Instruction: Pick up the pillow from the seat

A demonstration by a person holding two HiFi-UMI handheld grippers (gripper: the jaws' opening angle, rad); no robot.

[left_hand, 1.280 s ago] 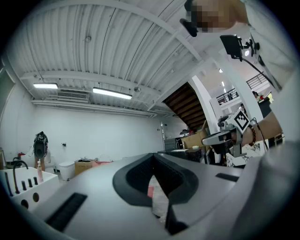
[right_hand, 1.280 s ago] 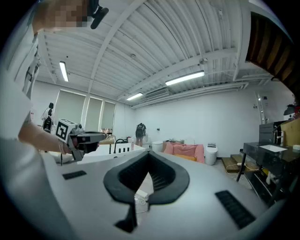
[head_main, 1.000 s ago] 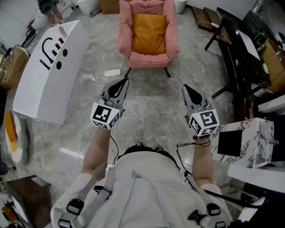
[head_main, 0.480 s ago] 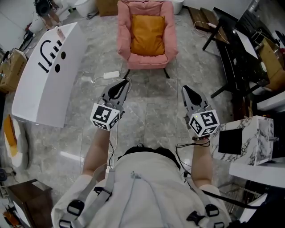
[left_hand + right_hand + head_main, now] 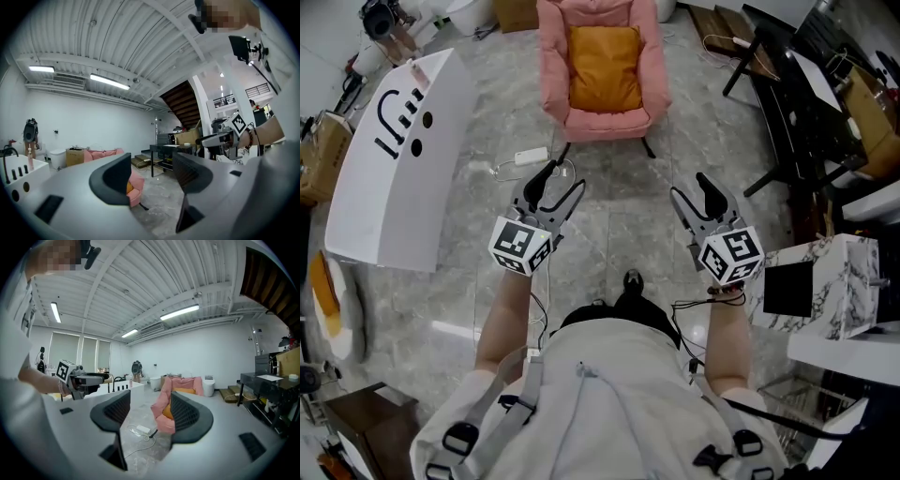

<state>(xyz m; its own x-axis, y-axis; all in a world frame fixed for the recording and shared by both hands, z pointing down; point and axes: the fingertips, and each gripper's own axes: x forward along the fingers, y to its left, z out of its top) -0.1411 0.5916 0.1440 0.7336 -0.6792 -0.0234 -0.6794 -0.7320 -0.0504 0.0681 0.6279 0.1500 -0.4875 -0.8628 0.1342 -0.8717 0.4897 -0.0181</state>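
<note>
Right now you are on the approach, and the pickup itself has not begun. Off to your left stands a white counter (image 5: pixel 394 187), and a white power strip (image 5: pixel 532 156) with its cable lies on the floor just ahead of your left gripper (image 5: pixel 565 178). That gripper's jaws are opening with nothing between them; only floor and the far room show through the gap. Ahead and centre, the orange pillow (image 5: pixel 605 54) sits on the seat of the pink armchair (image 5: pixel 551 94), leaning against its back, well apart from both tools. Your right gripper (image 5: pixel 689 186) is likewise opening and empty. It points toward the chair, so in the right gripper view the pillow lies roughly in line with the gap, far off. To the right, a black table (image 5: pixel 797 112) stands near the chair. Next, you probably need to walk forward past the cable, bring the opened jaws up to the pillow's edges, and only then close on the fabric.
</note>
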